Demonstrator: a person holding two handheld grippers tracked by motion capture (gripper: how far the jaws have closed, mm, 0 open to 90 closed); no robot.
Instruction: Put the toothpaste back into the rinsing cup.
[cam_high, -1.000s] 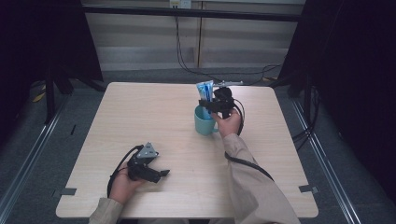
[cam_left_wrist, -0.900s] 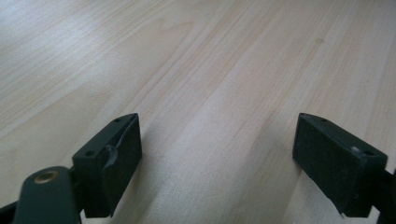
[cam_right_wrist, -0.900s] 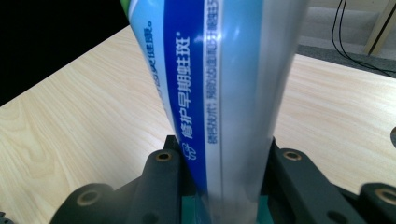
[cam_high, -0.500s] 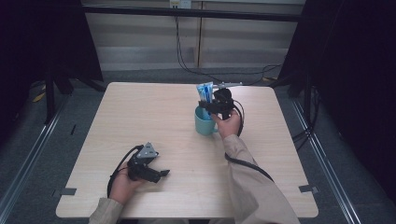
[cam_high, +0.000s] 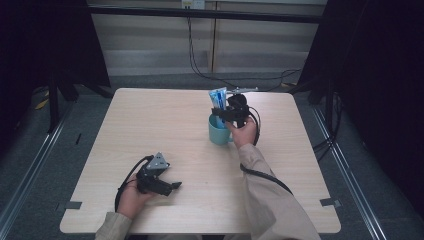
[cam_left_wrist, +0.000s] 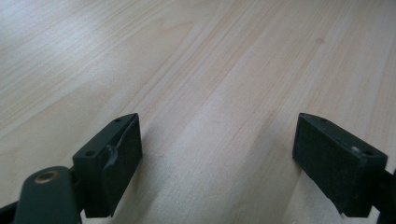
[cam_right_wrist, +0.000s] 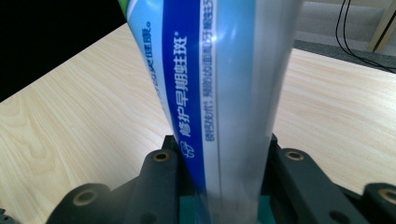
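A blue and white toothpaste tube (cam_high: 218, 98) stands upright in a teal mug (cam_high: 219, 133) near the middle right of the table. My right gripper (cam_high: 224, 114) is shut on the tube just above the mug's rim. In the right gripper view the tube (cam_right_wrist: 219, 93) rises between the jaws, with a bit of the teal mug (cam_right_wrist: 187, 207) showing below. My left gripper (cam_high: 176, 186) rests low near the table's front edge, open and holding nothing. In the left gripper view its fingers (cam_left_wrist: 112, 158) stand wide apart over bare wood.
The light wooden table (cam_high: 150, 125) has free room on its left and at the back. Black cables (cam_high: 260, 172) trail from both grippers across the table. Dark frame posts and floor rails surround the table.
The right gripper and the tube have barely shifted above the mug. The left gripper has stayed in place.
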